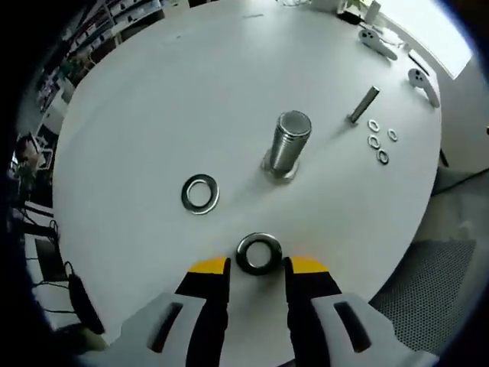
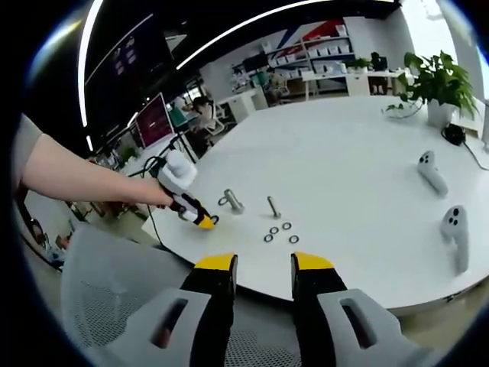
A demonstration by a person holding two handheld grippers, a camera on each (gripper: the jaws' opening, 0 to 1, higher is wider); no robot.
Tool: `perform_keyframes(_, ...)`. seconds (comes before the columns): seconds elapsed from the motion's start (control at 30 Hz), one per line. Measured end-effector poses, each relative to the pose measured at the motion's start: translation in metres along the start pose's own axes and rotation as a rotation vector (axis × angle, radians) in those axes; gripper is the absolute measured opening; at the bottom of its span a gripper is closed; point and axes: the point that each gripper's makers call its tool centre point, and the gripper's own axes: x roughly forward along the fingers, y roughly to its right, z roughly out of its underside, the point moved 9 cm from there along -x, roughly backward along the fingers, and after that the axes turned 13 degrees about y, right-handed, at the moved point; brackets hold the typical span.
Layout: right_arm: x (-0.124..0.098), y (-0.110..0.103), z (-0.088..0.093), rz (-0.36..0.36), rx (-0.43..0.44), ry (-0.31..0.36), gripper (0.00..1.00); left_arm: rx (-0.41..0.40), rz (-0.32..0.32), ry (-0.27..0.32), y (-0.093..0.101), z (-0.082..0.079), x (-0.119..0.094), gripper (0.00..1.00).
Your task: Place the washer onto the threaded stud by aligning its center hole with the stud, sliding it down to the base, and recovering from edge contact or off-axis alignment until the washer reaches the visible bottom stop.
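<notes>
1. Left gripper view: the left gripper hangs over a white table, jaws spread wide with a dark washer lying flat on the table between the yellow tips — neither tip appears to touch it.
2. A second, lighter washer lies flat to the left, apart from the first.
3. The stud stands upright beyond the dark washer, nothing on it.
4. A thin bolt lies past the stud, with four small rings just beside it; two white controllers rest near the far edge.
5. Right gripper view: the right gripper is held off the table edge — jaws open, empty — above a grey mesh chair.
6. A bare arm reaches in from the left holding the left gripper at the table; a plant stands at the far right.
</notes>
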Motion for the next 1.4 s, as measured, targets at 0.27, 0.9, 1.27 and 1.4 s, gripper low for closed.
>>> perform_keyframes(0.27, 0.0, 0.0, 0.0, -0.001, -0.001, 0.0, 0.3, 0.059, 0.034, -0.039, 0.0, -0.006, 0.002, 0.29)
perform_keyframes(0.9, 0.0, -0.001, 0.001, -0.01, -0.002, -0.006, 0.3, 0.092, 0.052, -0.06, -0.008, -0.009, 0.006, 0.22)
perform_keyframes(1.27, 0.0, -0.001, 0.001, -0.006, -0.001, -0.006, 0.3, 0.11, 0.055, -0.085, -0.005, -0.01, 0.009, 0.21)
perform_keyframes(1.4, 0.0, -0.001, 0.0, -0.004, 0.001, -0.004, 0.3, 0.035, 0.028, -0.077, -0.007, -0.011, 0.009, 0.21)
